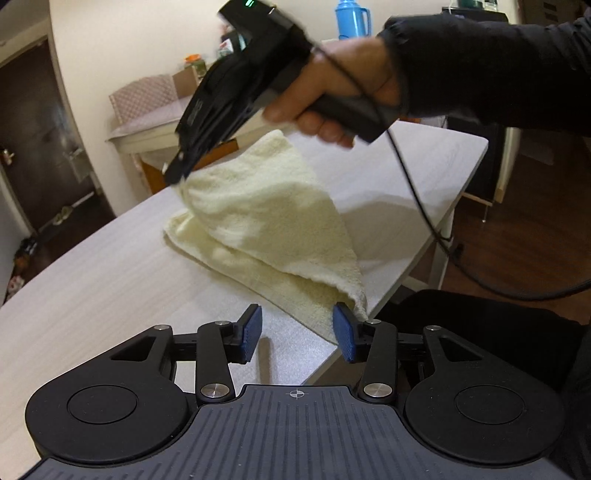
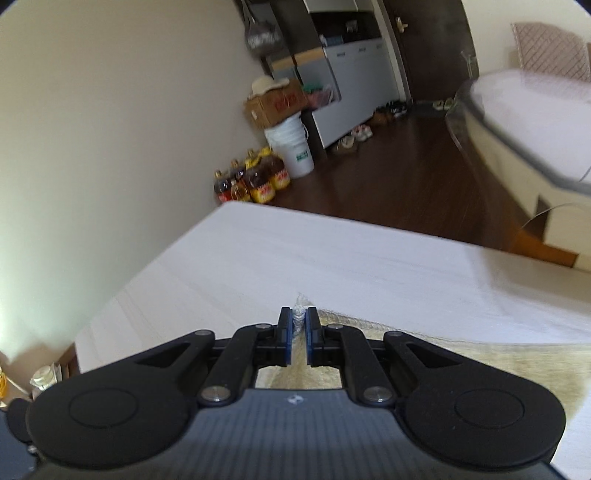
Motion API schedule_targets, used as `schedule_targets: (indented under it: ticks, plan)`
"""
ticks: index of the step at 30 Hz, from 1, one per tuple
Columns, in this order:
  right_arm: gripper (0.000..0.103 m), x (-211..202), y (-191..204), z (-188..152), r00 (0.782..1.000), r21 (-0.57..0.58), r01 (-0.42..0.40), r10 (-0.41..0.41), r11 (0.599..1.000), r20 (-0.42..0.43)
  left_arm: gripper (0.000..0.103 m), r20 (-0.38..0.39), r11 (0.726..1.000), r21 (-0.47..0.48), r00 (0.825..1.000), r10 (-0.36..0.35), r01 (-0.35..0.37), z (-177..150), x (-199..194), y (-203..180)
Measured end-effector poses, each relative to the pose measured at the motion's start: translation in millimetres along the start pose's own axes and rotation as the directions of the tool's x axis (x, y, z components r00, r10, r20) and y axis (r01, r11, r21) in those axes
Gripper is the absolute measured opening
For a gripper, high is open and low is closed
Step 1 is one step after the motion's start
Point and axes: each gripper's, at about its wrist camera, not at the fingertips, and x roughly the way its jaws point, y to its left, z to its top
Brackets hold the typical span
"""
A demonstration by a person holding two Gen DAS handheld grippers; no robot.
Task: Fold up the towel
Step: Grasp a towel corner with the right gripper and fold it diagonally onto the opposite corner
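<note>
Nearest the left camera, my left gripper (image 1: 297, 334) hangs over the near table (image 1: 92, 266) edge with its blue pads (image 1: 251, 328) spread apart, gripping nothing; the right pad touches the towel's (image 1: 258, 225) near corner. I judge it is placed there to take or pin that corner while the fold goes over. Beyond it, the cream towel lies partly on the table, one corner drawn up into a tent. My right gripper (image 1: 177, 171) holds that raised corner, probably to carry it across. Farther off stand a chair (image 1: 147, 99) and a blue flask (image 1: 349, 18).

Only the right wrist view confirms the grip: right gripper pads nearly together, clamped on a tuft of towel (image 2: 300, 308). It misses the left gripper entirely. Only the left view shows the towel's shape.
</note>
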Motion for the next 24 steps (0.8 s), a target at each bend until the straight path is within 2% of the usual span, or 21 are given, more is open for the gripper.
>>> schedule_targets:
  ticks: [7, 9, 11, 12, 14, 16, 22, 24]
  plan:
    - [0.009, 25.7, -3.2, -4.3, 0.999, 0.013, -0.001, 0.001, 1.0, -0.032, 0.048, 0.008, 1.0, -0.031, 1.0, -0.006, 0.007, -1.5, 0.5, 1.1]
    - [0.017, 26.7, -7.0, -4.6, 0.999, 0.034, -0.034, 0.035, 0.999, -0.037, 0.048, 0.008, 0.999, -0.045, 1.0, -0.008, 0.009, -2.7, 0.3, 1.4]
    - [0.018, 27.3, -11.1, -4.8, 0.997, 0.056, -0.07, 0.073, 0.996, -0.041, 0.048, 0.007, 0.998, -0.06, 1.0, -0.011, 0.011, -3.1, 0.2, 1.6]
    - [0.019, 22.8, -13.7, -4.9, 0.996, 0.071, -0.083, 0.085, 0.994, -0.025, 0.048, 0.006, 0.997, -0.07, 1.0, -0.012, 0.013, -3.8, 0.0, 1.5]
    - [0.025, 13.0, -18.0, -5.1, 0.995, 0.094, -0.098, 0.098, 0.991, 0.009, 0.049, 0.005, 0.995, -0.099, 1.0, -0.018, 0.018, -5.1, 0.3, 3.1]
    - [0.039, -1.1, -19.7, -6.8, 0.995, 0.094, -0.092, 0.089, 0.991, 0.037, 0.048, 0.005, 0.992, -0.121, 1.0, -0.021, 0.021, -6.3, 0.3, 4.3]
    - [0.053, -61.7, -15.2, -32.8, 0.991, 0.064, -0.084, 0.077, 0.994, 0.105, 0.048, -0.002, 0.992, -0.123, 1.0, -0.023, 0.023, -5.6, -1.1, -3.6]
    - [0.054, -84.8, -7.8, -49.9, 0.989, 0.034, -0.072, 0.067, 0.997, 0.135, 0.051, -0.005, 0.993, -0.111, 1.0, -0.031, 0.03, -5.6, -1.2, -7.7]
